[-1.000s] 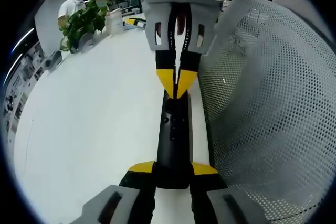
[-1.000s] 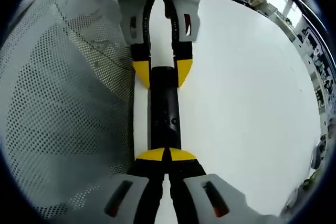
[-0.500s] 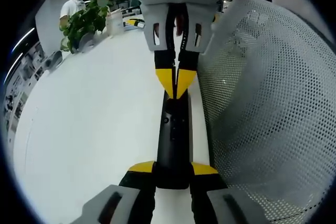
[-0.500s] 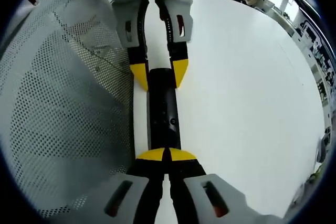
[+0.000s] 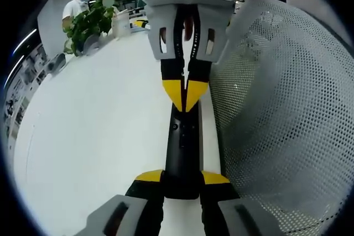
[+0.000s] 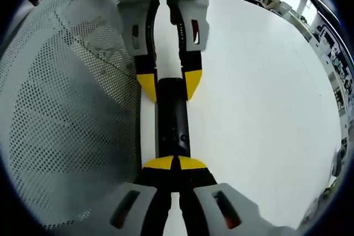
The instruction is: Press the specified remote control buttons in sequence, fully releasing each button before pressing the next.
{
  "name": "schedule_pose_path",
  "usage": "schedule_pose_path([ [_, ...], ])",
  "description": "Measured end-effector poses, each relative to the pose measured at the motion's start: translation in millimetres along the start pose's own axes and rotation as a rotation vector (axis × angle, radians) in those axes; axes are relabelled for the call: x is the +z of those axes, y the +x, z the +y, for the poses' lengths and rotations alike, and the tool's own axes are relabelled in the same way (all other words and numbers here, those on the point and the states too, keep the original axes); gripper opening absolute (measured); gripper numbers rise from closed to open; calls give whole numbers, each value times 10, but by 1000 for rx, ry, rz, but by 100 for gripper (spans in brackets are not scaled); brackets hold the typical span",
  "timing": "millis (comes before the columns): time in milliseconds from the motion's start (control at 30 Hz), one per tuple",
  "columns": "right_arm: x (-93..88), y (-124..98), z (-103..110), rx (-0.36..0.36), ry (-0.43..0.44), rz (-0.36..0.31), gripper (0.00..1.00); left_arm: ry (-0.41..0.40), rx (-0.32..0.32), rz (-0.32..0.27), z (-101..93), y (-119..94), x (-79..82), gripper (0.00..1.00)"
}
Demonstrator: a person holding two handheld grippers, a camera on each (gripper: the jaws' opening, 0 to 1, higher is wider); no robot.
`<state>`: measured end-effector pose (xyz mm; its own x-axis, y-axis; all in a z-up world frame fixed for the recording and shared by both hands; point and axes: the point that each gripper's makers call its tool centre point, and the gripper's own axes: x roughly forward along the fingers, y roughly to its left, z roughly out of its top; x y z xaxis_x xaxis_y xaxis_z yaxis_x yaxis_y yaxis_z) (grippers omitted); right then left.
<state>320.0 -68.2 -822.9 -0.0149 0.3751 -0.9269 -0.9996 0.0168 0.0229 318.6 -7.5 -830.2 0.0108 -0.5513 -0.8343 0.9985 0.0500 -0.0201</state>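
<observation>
Left tool point(image 5: 182, 178) pinches my remote point(image 5: 182, 145) by its end; right tool point(image 6: 176, 163), tips together, presses a button. Next I'd lift fully clear.

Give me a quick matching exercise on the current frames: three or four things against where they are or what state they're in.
Things:
1. left tool
2. right tool
3. remote control
4. potted plant

Places or states:
A. at the far edge of the white table, beside a person
B. shut, yellow tips together over the black body
C. lying flat on the table, next to a white mesh surface
D. yellow tips either side of the remote's end, holding it

Pairs: 1-D, 2-B, 3-C, 4-A
</observation>
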Motion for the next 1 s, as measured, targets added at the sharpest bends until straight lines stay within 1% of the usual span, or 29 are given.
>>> schedule_pose_path([
  [133,2,7,-2,-13,-5,-3,0,0,0,0,0,0,-2,24],
  [200,0,6,-10,-19,25,-14,0,2,0,0,-1,0,-3,24],
  [433,6,-5,-14,-18,51,-29,0,2,0,-3,-1,0,-4,24],
  [500,27,-3,-18,-15,62,-44,0,1,1,-3,0,0,-4,24],
  [533,51,2,-18,-16,62,-57,0,0,1,-3,0,0,-4,24],
  [633,107,6,-21,-20,44,-60,0,0,1,-3,1,1,-4,24],
  [733,128,41,0,-12,33,-57,0,-1,1,-4,1,1,-5,24],
  [833,119,35,1,-22,14,-49,0,0,1,-4,2,1,-5,24],
  [1000,118,41,-11,-23,41,-59,0,5,0,-1,2,2,-7,24],
])
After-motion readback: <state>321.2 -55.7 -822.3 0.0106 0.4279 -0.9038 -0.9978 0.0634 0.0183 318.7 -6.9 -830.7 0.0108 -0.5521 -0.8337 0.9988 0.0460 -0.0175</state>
